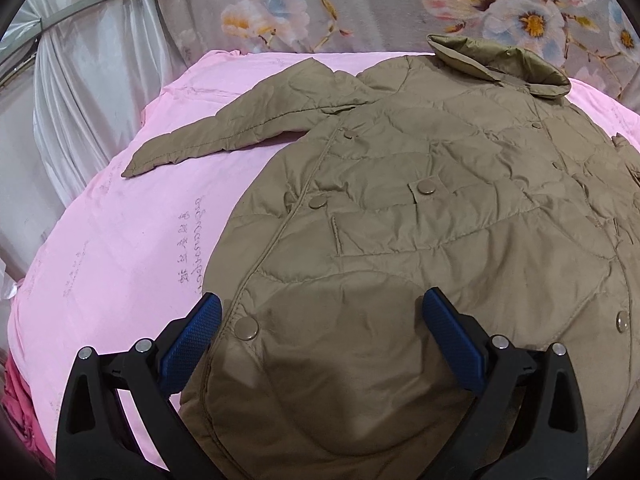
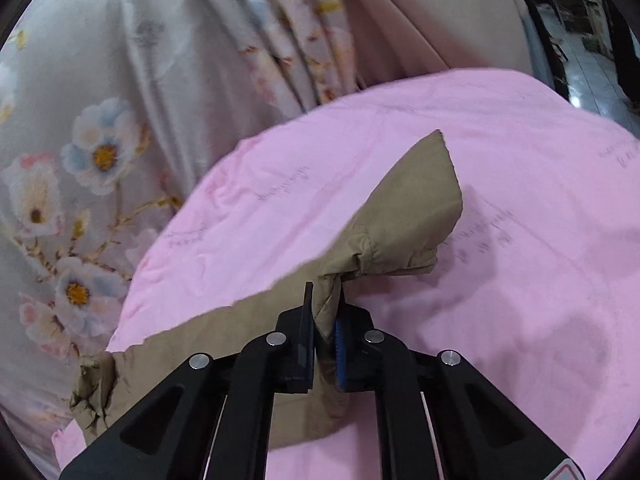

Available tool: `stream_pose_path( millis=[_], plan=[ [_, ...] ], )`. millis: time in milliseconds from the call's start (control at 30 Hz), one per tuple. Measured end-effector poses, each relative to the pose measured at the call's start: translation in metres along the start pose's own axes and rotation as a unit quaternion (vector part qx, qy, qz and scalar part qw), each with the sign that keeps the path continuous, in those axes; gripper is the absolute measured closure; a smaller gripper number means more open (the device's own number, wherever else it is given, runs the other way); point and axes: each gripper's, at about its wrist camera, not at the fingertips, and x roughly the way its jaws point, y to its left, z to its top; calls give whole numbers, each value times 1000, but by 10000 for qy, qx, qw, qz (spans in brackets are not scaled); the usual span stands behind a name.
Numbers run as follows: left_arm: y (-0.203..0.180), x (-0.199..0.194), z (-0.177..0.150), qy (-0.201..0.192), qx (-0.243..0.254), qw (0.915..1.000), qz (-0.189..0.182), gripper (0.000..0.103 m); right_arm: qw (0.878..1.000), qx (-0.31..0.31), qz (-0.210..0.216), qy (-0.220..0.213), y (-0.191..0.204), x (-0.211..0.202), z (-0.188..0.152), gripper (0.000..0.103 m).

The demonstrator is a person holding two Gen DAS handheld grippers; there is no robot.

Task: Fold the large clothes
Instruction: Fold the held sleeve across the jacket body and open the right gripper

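The olive quilted jacket point(image 1: 420, 208) lay flat, front side up, on the pink sheet point(image 1: 100, 264), which covered the surface under it. Its collar point(image 1: 504, 66) was at the far edge of the sheet, close to the flowered curtain point(image 1: 360, 4) behind. One sleeve point(image 1: 240, 132) stretched out from the jacket body to the left over the pink sheet, with its cuff end resting on the sheet. Several round snap buttons point(image 1: 423, 188) were visible on the front of the jacket, and one of them point(image 1: 246, 328) sat at the near left edge.

The left tongs point(image 1: 322, 316) were released, with the two blue pads point(image 1: 192, 340) wide apart. They stood over the near hem part of the jacket: the right pad was above the fabric and the left pad above the sheet just beside the jacket edge. Nothing was pressed between them.

The right tongs point(image 2: 324, 320) were clenched on the other sleeve point(image 2: 400, 216) of the jacket. A bunched fold of the olive fabric was pinched between the two fingers point(image 2: 306, 320), and the cuff end stood out beyond them, raised above the pink sheet point(image 2: 520, 200). The rest of this sleeve ran back toward the jacket body at the lower left of the right wrist view. The flowered curtain point(image 2: 100, 152) hung just behind the sheet there too
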Motion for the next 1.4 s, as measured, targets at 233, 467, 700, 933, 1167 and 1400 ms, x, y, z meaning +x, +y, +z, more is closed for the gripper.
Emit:
stream_pose_path(
  millis=[233, 467, 700, 933, 1167, 1400],
  plan=[
    [1, 4, -4, -50, -84, 9999, -51, 5, 9672, -1644, 1930, -134, 189, -59, -53, 95],
    [6, 8, -5, -6, -206, 9995, -242, 5, 9024, -2940, 3033, 848, 332, -63, -191, 92],
    [12, 11, -3, 59, -345, 9981, -497, 5, 8735, -3470, 3267, 992, 348, -87, -256, 45],
    [35, 4, 28, 215, -974, 9850, -1408, 5, 9235, -2745, 2458, 1066, 276, -64, -199, 44],
    [28, 43, 95, 699, -1777, 9541, -2309, 5, 9577, -1373, 1859, 1717, 192, -1, -170, 43],
    [-11, 90, 114, 1275, -2054, 9352, -2589, 18, 9555, -451, 1772, 2315, 164, 52, -169, 43]
  ],
)
